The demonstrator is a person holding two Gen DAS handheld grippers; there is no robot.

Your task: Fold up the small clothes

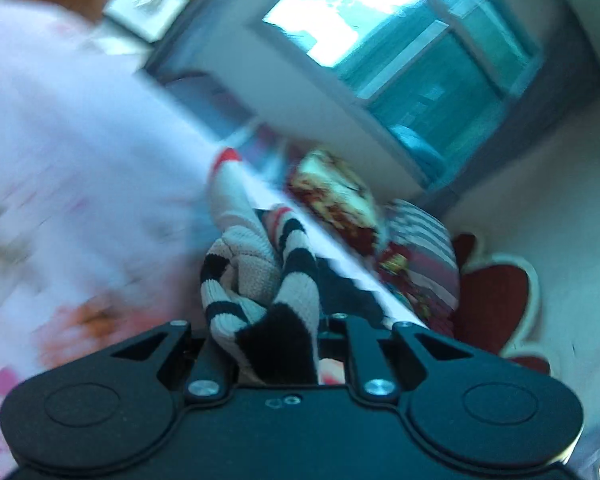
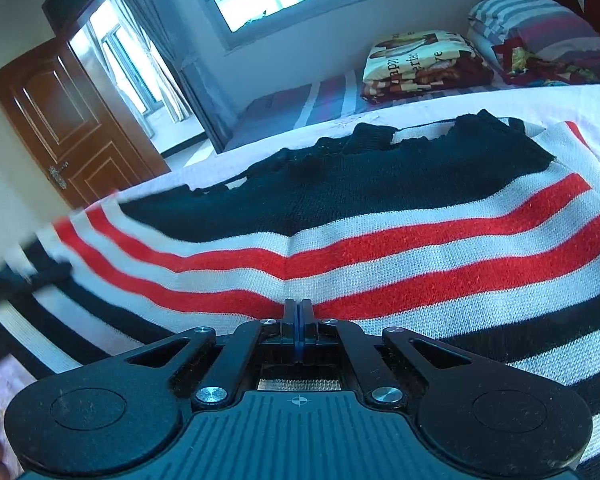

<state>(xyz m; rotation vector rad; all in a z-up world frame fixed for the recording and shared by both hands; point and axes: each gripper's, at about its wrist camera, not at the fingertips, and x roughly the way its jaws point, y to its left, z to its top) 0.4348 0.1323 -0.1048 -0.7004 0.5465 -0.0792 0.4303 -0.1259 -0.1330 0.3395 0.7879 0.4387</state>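
Two grippers work one striped knit sweater (image 2: 380, 248): left gripper (image 1: 268, 320) pinches a bunched end aloft, right gripper (image 2: 298, 312), fully closed, pins the flat middle on the bed (image 2: 500, 100).

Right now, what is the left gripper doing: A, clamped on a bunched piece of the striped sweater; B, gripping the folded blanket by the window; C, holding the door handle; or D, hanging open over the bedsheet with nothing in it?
A: in the left wrist view the left gripper has a bunched fold of the black and white striped sweater packed between its fingers.
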